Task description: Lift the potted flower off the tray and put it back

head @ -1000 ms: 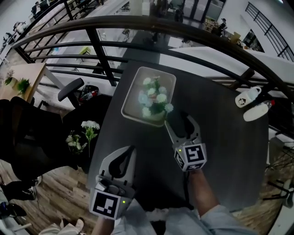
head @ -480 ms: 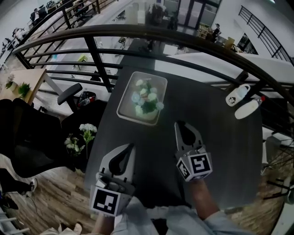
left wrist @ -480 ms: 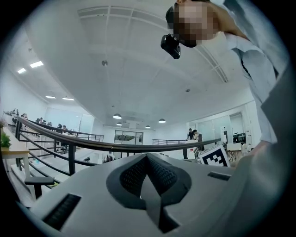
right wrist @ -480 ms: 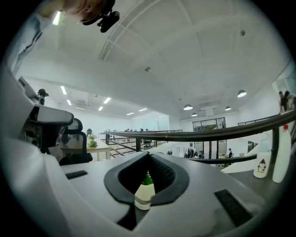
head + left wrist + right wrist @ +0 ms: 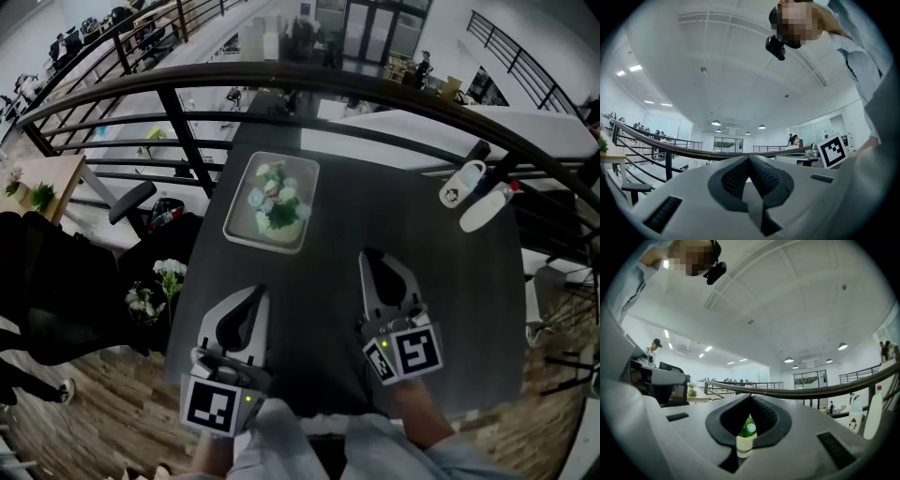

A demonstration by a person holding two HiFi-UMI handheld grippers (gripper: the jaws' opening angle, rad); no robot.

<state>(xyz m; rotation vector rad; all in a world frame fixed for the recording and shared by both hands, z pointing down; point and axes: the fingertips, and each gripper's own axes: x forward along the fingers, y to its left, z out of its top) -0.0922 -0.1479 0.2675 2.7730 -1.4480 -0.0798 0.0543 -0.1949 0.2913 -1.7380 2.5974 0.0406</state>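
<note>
The light, top-heavy flower [image 5: 273, 202] stands in the tray [image 5: 258, 242] on the bench [image 5: 441, 309], well apart from the left gripper [image 5: 253, 295] and right gripper [image 5: 373, 258], both with fingers closed and empty; best to take its stiff pot [image 5: 744, 445], not the fragile blooms.

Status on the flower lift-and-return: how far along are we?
Looks done: the potted flower stands upright in the tray on the table. In hand: nothing. The left gripper and right gripper are both shut, empty and well short of the tray. Left: apparently nothing, though this moment alone can't confirm the lift itself happened.
</note>
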